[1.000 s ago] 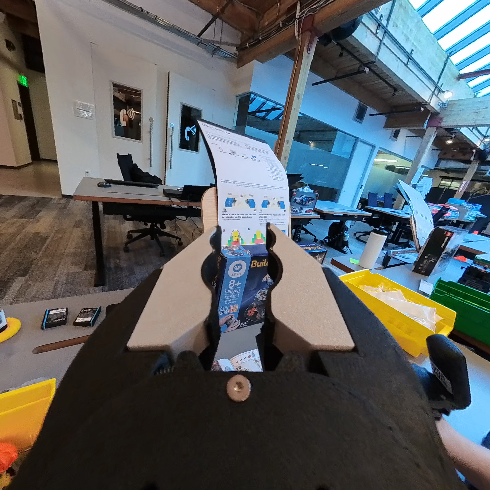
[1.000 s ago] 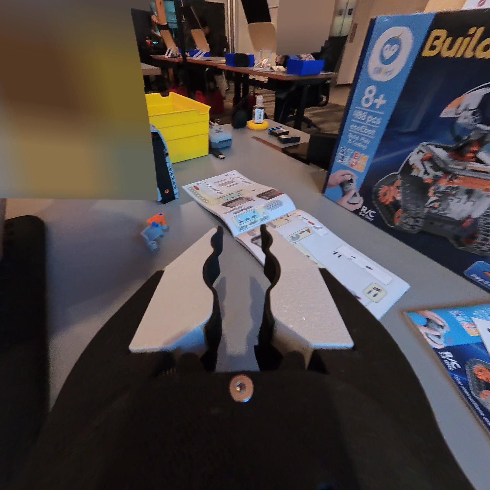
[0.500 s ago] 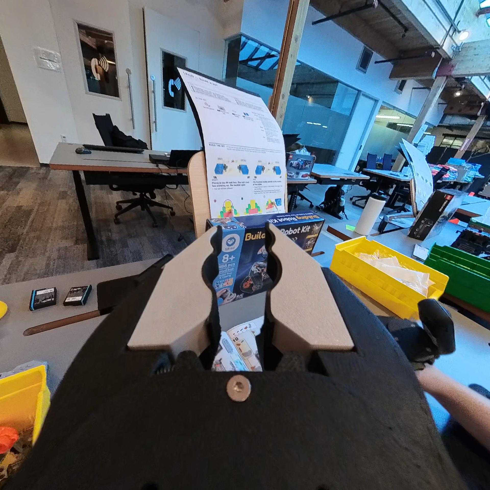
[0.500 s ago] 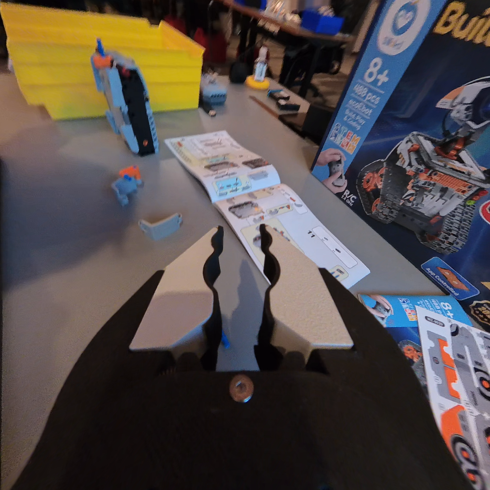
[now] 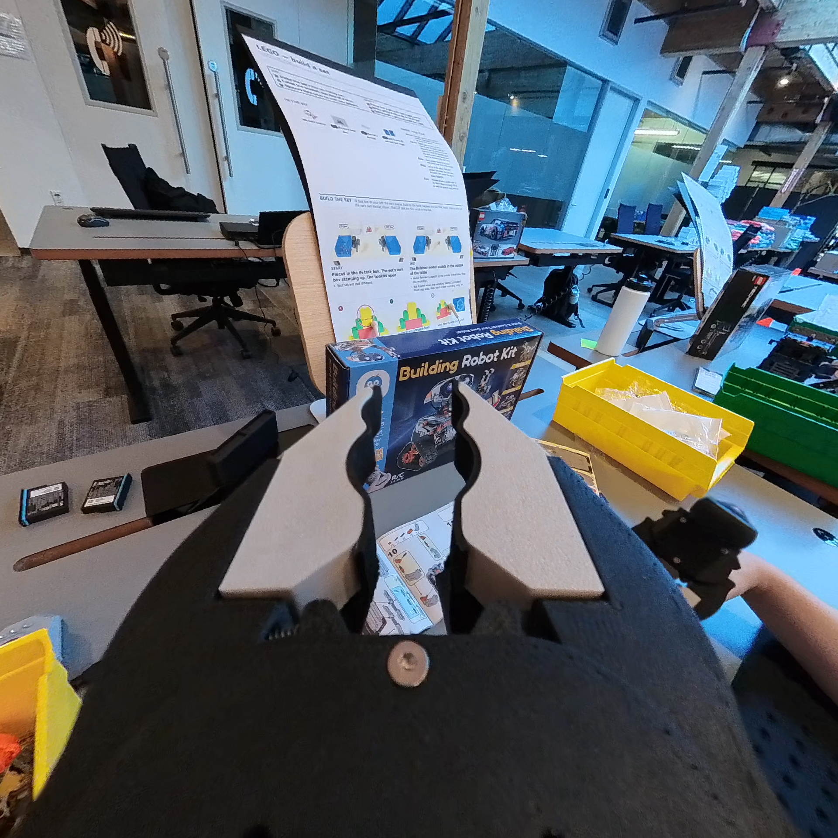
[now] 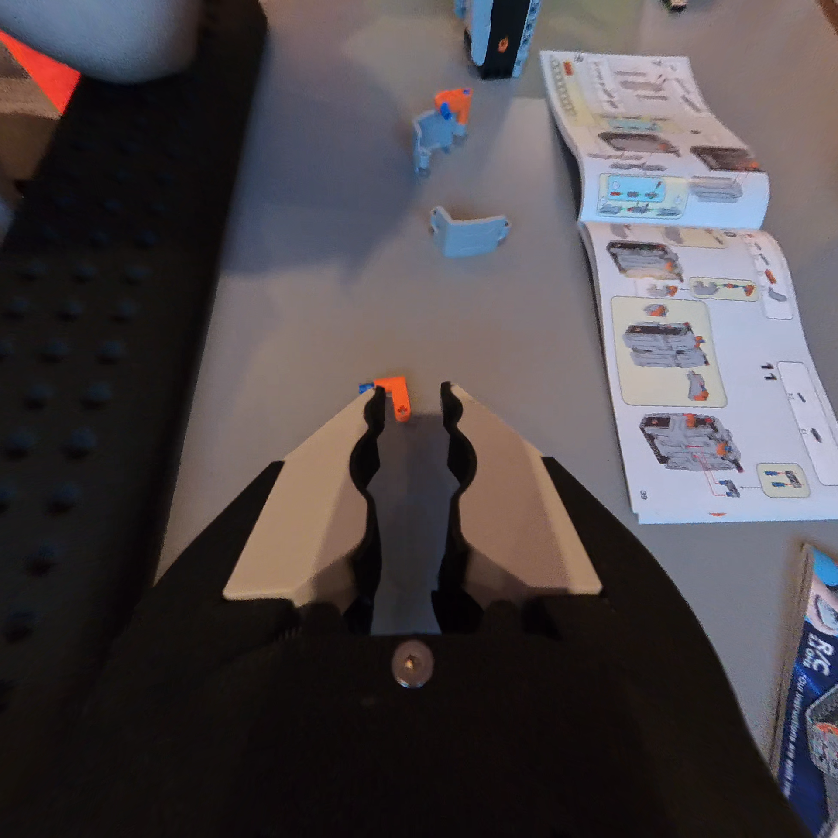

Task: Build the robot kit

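Grey table (image 6: 317, 272) under us: right gripper (image 6: 410, 392) w/ fingers apart, empty, orange piece (image 6: 395, 394) just ahead, nearer the left tip. We could nudge it away w/ that tip. Left gripper (image 5: 413, 397) hangs apart, empty, box (image 5: 435, 399) beyond tips.

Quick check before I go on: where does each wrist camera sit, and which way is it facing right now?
Left wrist view: behind the open left gripper, level across the table at the upright kit box; a forearm shows at right.
Right wrist view: behind the open right gripper, tilted down at the tabletop, an orange piece at its fingertips.
Shared: the open booklet.
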Motion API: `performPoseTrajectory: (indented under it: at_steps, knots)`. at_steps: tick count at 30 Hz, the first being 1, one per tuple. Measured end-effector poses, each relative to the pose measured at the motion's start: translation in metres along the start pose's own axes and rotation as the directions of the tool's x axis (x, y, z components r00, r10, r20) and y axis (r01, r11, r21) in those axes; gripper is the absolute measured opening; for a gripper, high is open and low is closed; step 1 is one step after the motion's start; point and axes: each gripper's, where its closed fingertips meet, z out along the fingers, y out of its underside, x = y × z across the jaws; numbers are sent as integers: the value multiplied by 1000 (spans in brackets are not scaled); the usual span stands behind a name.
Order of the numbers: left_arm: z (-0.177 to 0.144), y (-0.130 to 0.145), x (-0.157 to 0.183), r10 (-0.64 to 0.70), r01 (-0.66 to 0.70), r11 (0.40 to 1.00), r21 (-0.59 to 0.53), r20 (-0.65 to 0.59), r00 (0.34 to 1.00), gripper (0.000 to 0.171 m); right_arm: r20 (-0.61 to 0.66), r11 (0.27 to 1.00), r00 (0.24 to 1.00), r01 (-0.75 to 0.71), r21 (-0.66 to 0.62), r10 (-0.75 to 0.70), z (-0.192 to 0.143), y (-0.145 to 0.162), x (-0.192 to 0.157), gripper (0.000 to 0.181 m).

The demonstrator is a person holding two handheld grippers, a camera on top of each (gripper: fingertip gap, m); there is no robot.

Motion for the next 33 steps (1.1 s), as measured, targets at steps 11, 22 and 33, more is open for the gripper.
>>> performPoseTrajectory:
  at_steps: [11, 22, 33]
  knots:
    - [11, 10, 3, 12, -12, 999, -53, -8, 1000, 29, 46, 998, 999, -2, -55, 4, 13, 12, -6, 20]
    - [9, 12, 0, 15, -14, 998, -64, 7, 1000, 29, -93, 995, 993, 70, -65, -76, 12, 4, 10, 6]
    - [-5, 12, -21, -33, 37, 998, -57, 55, 998, 29, -652, 953, 697, 254, -165, -298, 18, -74, 61, 6]
